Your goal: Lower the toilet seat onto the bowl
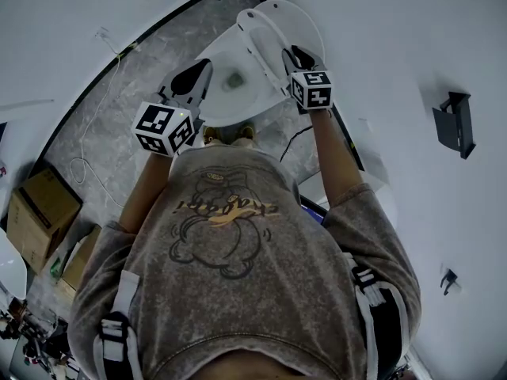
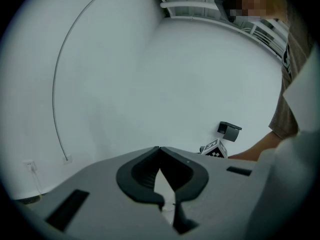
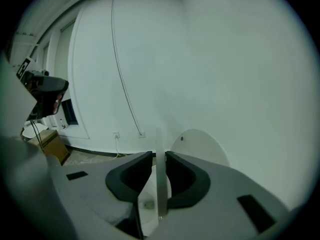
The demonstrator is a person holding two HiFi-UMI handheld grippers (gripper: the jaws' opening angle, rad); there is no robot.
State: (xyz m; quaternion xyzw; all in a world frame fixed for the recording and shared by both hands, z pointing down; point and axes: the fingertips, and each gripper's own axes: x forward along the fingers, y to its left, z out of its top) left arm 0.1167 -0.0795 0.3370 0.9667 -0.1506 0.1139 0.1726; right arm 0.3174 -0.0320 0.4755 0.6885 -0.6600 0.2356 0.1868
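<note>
At the far end of the scene, above the glossy white ceramic toilet bowl [image 1: 226, 101], the thin white plastic toilet seat [image 1: 257, 42] is standing raised, leaning back toward the round white plastic lid [image 1: 307, 18] and the plain white wall. The right gripper [image 1: 297, 55] is grasping the upper rim of this seat: in the right gripper view its curved matte black pads are lying against both faces of the narrow, smooth edge. The left gripper [image 1: 204, 68] is hanging nearer, to the left of the bowl over the grey stone-patterned floor [image 1: 135, 77], with its jaws clenched together and nothing between them. As I am judging it, the lowering is only beginning. The plastic is looking hard and slippery, and the pads are taking only a thin strip of it, so the seat could be sliding out when it is passing its balance point, and then it would be dropping with a bang on the hard ceramic rim. A pull to the side instead of along the arc could also be straining the hinge, which I am not seeing here.
</note>
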